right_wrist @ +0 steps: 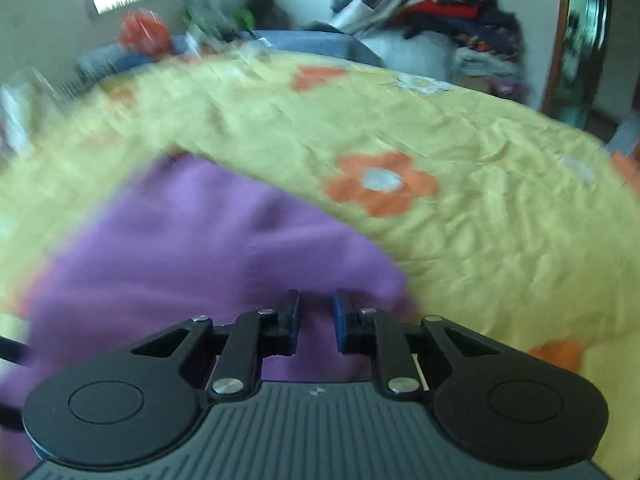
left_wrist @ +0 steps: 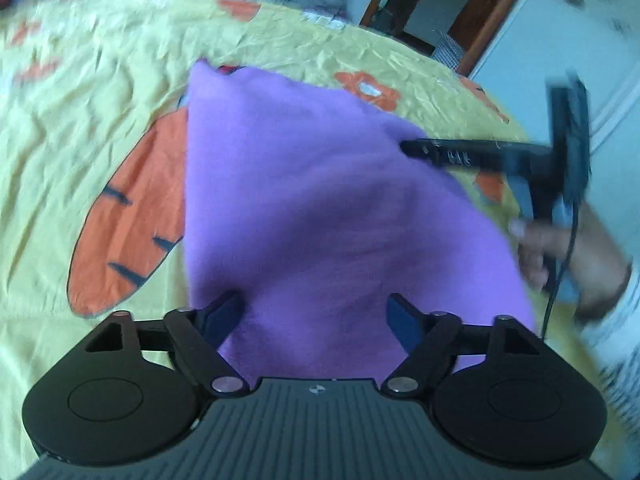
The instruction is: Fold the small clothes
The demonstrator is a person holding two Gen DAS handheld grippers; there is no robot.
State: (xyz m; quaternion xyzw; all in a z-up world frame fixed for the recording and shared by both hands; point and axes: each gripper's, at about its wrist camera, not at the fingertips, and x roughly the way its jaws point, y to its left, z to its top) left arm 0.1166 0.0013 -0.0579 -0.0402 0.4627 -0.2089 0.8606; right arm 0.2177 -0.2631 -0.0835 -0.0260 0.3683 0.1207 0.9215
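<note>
A purple cloth (left_wrist: pixel 304 208) lies on the yellow bedspread (left_wrist: pixel 100 80) and fills the middle of the left wrist view. My left gripper (left_wrist: pixel 316 312) is open, its fingers wide apart over the cloth's near part. My right gripper (left_wrist: pixel 404 148) reaches in from the right, held by a hand, with its tips at the cloth's right edge. In the right wrist view the right gripper (right_wrist: pixel 316 316) has a narrow gap between its pads, with purple cloth (right_wrist: pixel 192 248) behind and between them; the view is blurred, so whether cloth is pinched is unclear.
The bedspread (right_wrist: pixel 480 208) has orange flower and carrot prints (left_wrist: pixel 128 216). A pile of clothes (right_wrist: pixel 440 12) sits at the far side of the bed. A wooden door frame (left_wrist: pixel 492 12) and white wardrobe (left_wrist: pixel 580 40) stand beyond the bed's right side.
</note>
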